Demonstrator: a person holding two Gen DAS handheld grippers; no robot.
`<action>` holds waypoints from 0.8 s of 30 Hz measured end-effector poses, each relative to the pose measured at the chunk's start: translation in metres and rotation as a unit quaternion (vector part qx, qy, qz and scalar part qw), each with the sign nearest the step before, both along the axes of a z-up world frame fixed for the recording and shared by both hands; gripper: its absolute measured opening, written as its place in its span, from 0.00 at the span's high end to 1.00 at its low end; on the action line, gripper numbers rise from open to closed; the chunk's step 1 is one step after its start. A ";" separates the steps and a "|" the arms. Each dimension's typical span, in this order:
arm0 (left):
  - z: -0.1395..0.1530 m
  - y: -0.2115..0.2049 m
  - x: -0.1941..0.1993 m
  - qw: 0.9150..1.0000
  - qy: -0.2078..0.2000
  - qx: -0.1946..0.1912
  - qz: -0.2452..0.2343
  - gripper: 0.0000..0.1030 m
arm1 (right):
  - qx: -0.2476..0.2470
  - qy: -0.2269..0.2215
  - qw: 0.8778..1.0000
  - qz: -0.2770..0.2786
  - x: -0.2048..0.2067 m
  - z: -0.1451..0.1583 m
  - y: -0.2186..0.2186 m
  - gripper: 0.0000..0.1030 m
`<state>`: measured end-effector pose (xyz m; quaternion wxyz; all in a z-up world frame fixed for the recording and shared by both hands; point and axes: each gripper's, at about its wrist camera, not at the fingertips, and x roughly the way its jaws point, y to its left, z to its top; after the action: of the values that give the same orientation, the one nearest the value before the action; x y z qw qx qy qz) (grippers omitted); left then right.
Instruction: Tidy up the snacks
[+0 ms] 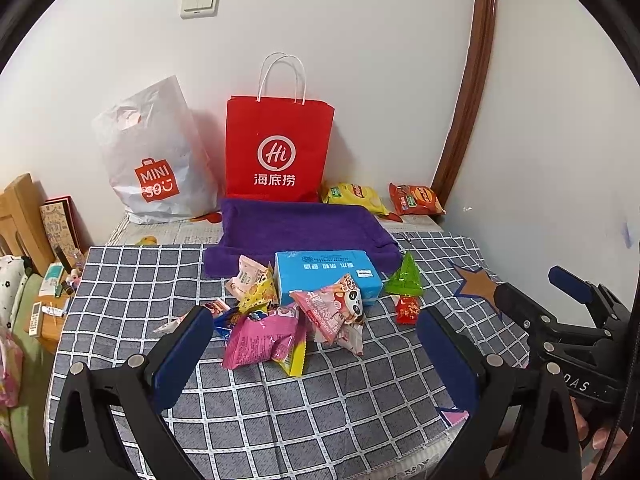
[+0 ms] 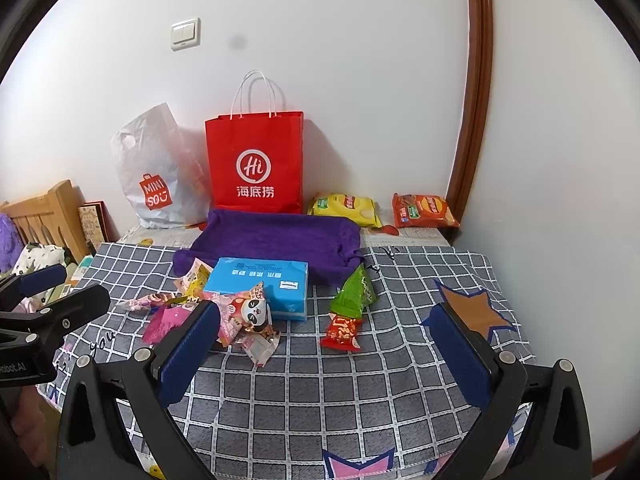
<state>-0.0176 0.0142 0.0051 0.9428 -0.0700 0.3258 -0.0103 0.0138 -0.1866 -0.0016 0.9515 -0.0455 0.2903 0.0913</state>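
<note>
A pile of small snack packets lies mid-table: a pink packet (image 1: 262,340), a panda packet (image 1: 340,312) (image 2: 248,312), a yellow one (image 1: 258,290). A green triangular packet (image 1: 404,278) (image 2: 354,290) and a small red packet (image 1: 407,309) (image 2: 340,332) lie to the right. A blue box (image 1: 326,274) (image 2: 260,284) sits behind the pile. My left gripper (image 1: 316,340) is open and empty, just short of the pile. My right gripper (image 2: 324,340) is open and empty, with the red packet between its fingers' line. It also shows at the right edge of the left wrist view (image 1: 536,292).
A purple cloth tray (image 1: 296,228) (image 2: 280,236) lies behind the box. A red paper bag (image 1: 278,144) (image 2: 256,160) and a white plastic bag (image 1: 156,160) stand against the wall. Yellow (image 1: 354,196) and orange (image 1: 416,199) chip bags lie back right. A checked cloth (image 1: 300,408) covers the table.
</note>
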 end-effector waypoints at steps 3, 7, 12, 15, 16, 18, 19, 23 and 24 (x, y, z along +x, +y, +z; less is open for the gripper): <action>0.000 0.000 -0.001 1.000 -0.001 -0.002 -0.003 0.01 | -0.001 -0.003 1.000 0.001 -0.001 0.001 0.001 0.00; -0.001 0.001 0.000 1.000 0.002 -0.007 -0.005 0.01 | -0.001 -0.004 1.000 0.002 -0.002 0.002 0.003 0.00; -0.002 0.000 0.000 1.000 0.002 -0.007 -0.006 0.01 | 0.000 -0.004 1.000 0.002 -0.002 0.001 0.003 0.00; -0.002 -0.001 0.001 1.000 -0.001 -0.006 -0.005 0.01 | 0.001 -0.004 1.000 0.001 -0.001 0.002 0.002 0.00; -0.001 -0.001 0.001 1.000 -0.002 -0.006 -0.005 0.01 | 0.002 -0.003 1.000 0.000 -0.001 0.002 0.002 0.00; 0.000 -0.002 0.001 1.000 -0.003 -0.006 -0.004 0.01 | 0.005 -0.002 1.000 0.000 0.000 0.002 0.001 0.00; 0.000 -0.002 0.001 1.000 -0.004 -0.006 -0.004 0.01 | 0.007 -0.001 1.000 0.000 0.000 0.002 0.000 0.00; 0.000 -0.002 0.001 1.000 -0.007 -0.008 -0.003 0.01 | 0.007 -0.003 1.000 0.002 0.000 0.003 0.000 0.00; 0.000 -0.002 0.001 1.000 -0.007 -0.008 -0.004 0.01 | 0.006 -0.005 1.000 0.001 0.001 0.002 0.000 0.00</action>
<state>-0.0164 0.0121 0.0052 0.9443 -0.0765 0.3197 -0.0173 0.0146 -0.1863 0.0007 0.9529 -0.0410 0.2853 0.0939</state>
